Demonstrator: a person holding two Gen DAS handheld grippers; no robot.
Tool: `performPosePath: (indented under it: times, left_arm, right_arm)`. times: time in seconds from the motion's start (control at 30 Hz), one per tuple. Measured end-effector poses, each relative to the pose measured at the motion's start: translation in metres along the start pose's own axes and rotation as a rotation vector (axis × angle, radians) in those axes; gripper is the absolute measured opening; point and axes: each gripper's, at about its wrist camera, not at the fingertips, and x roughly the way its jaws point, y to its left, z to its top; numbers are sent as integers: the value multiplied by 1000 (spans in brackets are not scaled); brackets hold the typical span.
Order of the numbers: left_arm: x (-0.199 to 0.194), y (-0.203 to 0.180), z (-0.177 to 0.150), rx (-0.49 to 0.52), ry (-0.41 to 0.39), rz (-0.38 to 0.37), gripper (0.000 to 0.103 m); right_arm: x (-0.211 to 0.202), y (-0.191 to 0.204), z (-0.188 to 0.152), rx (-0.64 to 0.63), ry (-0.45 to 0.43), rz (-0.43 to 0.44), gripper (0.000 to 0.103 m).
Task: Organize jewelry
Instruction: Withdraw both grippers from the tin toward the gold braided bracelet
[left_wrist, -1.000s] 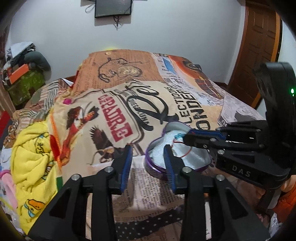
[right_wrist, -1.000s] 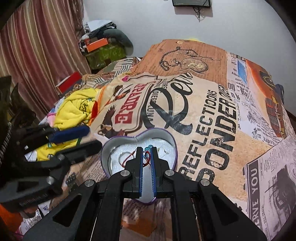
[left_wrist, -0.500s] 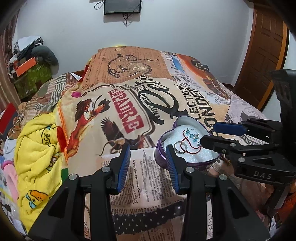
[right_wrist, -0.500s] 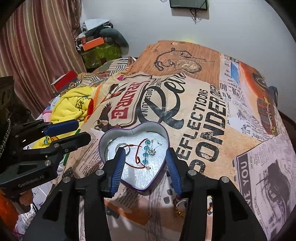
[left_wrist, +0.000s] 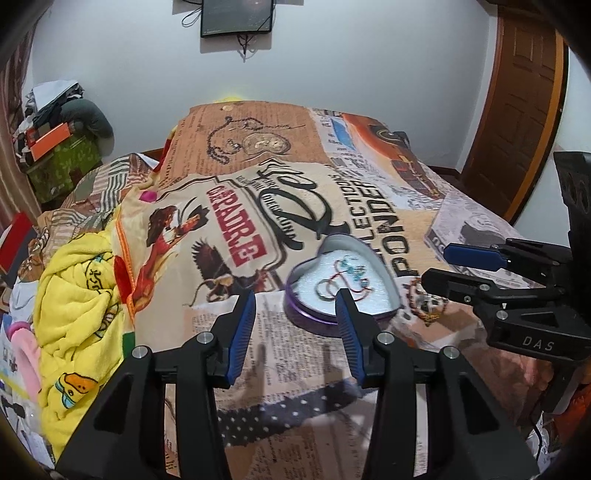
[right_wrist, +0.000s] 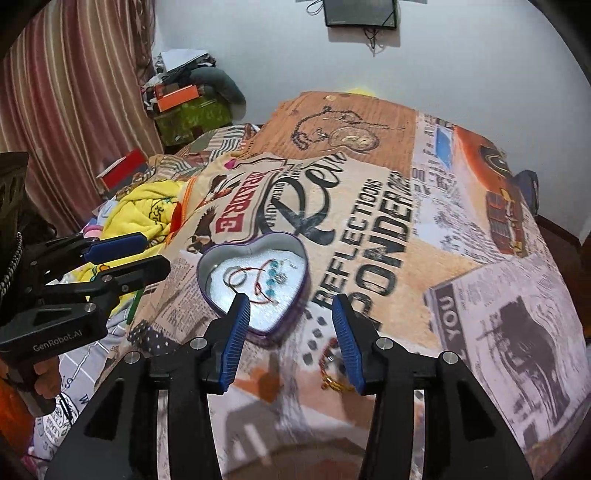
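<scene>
Left wrist view: The left gripper (left_wrist: 295, 317) stands over the bed (left_wrist: 369, 192), fingers apart with nothing between them; its jaws have just been opening further. The heart-shaped tin (left_wrist: 341, 291) lies on the printed blanket (left_wrist: 207, 229) just ahead of the right-hand finger. Inside, on a white lining, lie a red cord bracelet (left_wrist: 334, 286), a silver ring (left_wrist: 325, 290) and a turquoise bead strand (left_wrist: 351, 267). The right gripper (left_wrist: 436, 267) enters from the right edge, fingers parted and empty. Beside the tin, under those fingers, a gold chain (left_wrist: 424, 306) lies loose on the blanket.

Right wrist view: The right gripper (right_wrist: 288, 321) shows parted fingers gripping nothing; its jaws have just been opening. The tin (right_wrist: 255, 288) sits ahead of its left finger, contents as listed above. The gold chain (right_wrist: 332, 373) lies partly behind the right finger; blur makes its full extent uncertain.

Step in hand, as a judgement: one item has been deposited in the tin, and collection of the next is pending. The next move calls for centring the right gripper over the gold chain, lowering to the blanket and closing on a bunched section, since a thin chain can slip between flat pads.
</scene>
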Motion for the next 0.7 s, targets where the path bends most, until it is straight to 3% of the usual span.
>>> performPosePath:
  times: [0.5,0.7]
  left_arm:
    - [16,-57,-14,51,86,-84,45]
    - [33,-70,-23,46,142,-128,45]
  right_arm:
    - [-38,-60,-42,104,25,-88,43]
    - [-32,-82,-59,165,73,-65,43]
